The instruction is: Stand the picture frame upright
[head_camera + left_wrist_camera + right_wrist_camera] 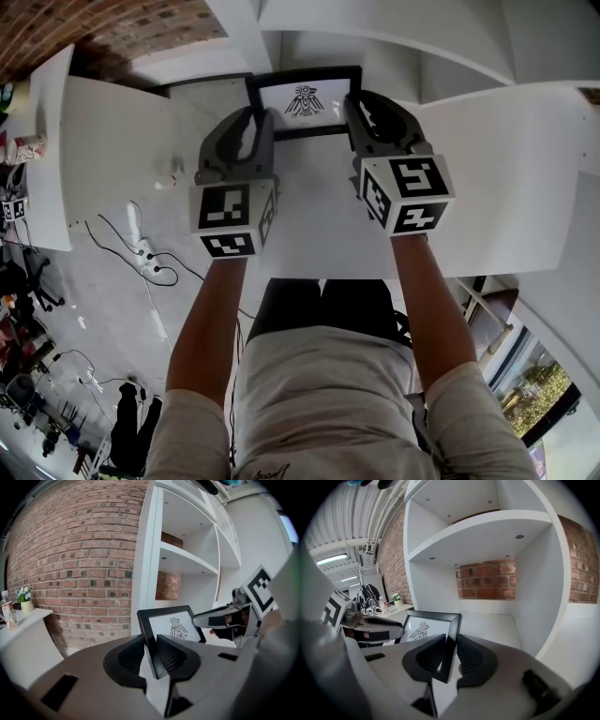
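Note:
The picture frame (305, 101) is black with a white print of a bird emblem. It is held between my two grippers over the white shelf top (497, 178), its face tipped back toward me. My left gripper (255, 120) is shut on the frame's left edge, which runs between the dark pads (133, 657) in the left gripper view. My right gripper (359, 111) is shut on the right edge, seen between its own pads (473, 660). From each gripper view the frame (171, 625) (425, 629) and the other gripper (225, 619) (370, 627) show.
A white shelving unit (487, 536) with open cubbies rises just behind the frame, against a brick wall (75, 564). A white side counter (47, 159) at the left carries a small flower pot (26, 603) and a carton. Cables (141, 248) lie on the floor below.

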Available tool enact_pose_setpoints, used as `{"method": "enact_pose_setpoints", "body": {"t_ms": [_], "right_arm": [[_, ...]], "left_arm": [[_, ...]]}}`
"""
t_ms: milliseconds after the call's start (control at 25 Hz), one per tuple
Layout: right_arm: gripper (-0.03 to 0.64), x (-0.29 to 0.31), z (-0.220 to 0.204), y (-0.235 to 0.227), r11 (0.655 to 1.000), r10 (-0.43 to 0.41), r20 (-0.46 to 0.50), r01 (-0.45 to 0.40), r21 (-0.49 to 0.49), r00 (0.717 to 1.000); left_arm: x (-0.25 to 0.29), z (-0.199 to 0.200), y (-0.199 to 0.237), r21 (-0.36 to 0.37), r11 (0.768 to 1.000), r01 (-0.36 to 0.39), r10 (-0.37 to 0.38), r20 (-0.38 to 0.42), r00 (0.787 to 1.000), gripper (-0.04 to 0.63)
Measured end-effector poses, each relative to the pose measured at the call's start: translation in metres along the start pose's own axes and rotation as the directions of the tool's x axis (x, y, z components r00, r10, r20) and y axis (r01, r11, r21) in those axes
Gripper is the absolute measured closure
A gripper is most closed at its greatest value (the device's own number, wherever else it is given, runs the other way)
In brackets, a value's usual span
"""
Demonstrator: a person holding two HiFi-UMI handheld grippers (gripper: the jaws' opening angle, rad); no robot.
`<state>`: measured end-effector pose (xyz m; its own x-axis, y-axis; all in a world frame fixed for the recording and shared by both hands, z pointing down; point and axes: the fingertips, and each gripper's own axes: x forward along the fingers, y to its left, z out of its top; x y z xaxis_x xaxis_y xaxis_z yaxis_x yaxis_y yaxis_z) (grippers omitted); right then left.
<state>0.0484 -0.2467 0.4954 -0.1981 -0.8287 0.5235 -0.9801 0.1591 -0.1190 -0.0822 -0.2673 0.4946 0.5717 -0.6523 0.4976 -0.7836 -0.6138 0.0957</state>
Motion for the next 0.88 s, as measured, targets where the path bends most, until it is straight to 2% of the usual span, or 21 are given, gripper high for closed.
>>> {"method": "enact_pose_setpoints", "body": {"t_ms": [280, 480, 880], "right_arm": [[0.535, 0.008, -0.006, -0.005, 1.000, 0.004, -0.014, -0.004, 0.026, 1.000], [0.540, 0.011, -0.010, -0.007, 0.998, 0.011, -0.011, -0.010, 0.061, 1.000], [0.541, 0.013, -0.010, -0.012, 0.998, -0.005, -0.014, 0.006, 0.063, 1.000]], "left_arm": [[0.012, -0.010, 0.003, 0.001, 1.000, -0.009, 0.009, -0.042, 0.999, 0.505], [0.018, -0.009, 0.007, 0.002, 1.000, -0.022, 0.022, -0.043, 0.999, 0.517], [0.025, -0.011, 0.006, 0.003, 1.000, -0.025, 0.025, -0.047, 0.999, 0.520]]}}
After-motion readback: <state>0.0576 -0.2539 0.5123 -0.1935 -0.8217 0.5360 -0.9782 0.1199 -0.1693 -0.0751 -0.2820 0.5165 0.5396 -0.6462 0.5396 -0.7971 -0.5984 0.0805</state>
